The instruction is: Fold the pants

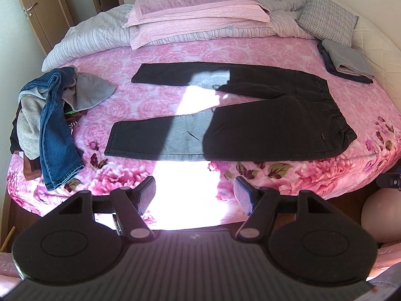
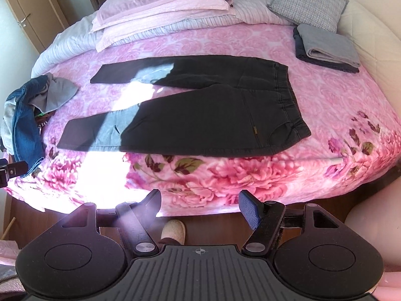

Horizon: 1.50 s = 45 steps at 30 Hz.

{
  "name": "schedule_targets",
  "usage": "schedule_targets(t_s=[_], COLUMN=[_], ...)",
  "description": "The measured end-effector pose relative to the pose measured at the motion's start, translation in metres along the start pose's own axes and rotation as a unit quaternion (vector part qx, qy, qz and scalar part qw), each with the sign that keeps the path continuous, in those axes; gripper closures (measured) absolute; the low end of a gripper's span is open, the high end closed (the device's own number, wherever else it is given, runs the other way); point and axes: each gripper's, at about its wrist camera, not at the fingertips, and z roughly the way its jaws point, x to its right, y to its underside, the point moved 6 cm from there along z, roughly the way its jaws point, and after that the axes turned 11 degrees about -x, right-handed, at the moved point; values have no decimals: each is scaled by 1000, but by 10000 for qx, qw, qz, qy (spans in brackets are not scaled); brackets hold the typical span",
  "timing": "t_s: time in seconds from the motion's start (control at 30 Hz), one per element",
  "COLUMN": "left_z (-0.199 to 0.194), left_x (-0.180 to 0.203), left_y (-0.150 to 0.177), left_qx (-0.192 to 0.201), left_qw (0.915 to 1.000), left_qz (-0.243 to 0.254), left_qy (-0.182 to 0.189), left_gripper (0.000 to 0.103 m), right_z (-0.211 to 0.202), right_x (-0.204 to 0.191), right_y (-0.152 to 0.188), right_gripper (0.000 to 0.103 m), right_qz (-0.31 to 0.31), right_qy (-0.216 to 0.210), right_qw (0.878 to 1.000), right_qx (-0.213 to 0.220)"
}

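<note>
Both grippers, left gripper (image 1: 195, 192) and right gripper (image 2: 199, 205), hang wide open with nothing in them off the bed's (image 1: 313, 175) near edge, black pants (image 1: 250, 123) lying flat beside that edge.

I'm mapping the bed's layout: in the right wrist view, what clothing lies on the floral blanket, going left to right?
Heap of unfolded clothes → black pants, spread flat → folded stack.
</note>
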Motion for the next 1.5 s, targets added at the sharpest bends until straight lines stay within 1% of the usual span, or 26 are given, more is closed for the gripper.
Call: schedule_targets(t_s=[0.73,0.9,1.27,1.5], left_z=[-4,-2,-3,-1], left_x=[13,20,20,18], left_y=[8,10,11,11], left_qx=[13,-17,-34,-72], left_qw=[10000,9999,9998,9997], left_qz=[16,55,59,-33], left_qy=[-95,-130,-179,-223], left_gripper=[38,38,38,38], right_z=[2,4,2,4], right_x=[7,12,12,13], right_y=[3,3,1,-1], right_gripper=[38,38,38,38], right_qz=[-17,11,-124,-165], right_qy=[-88,-138,-124,-138], right_qw=[10000,9999,9998,9998], right_qx=[22,-33,4,-15])
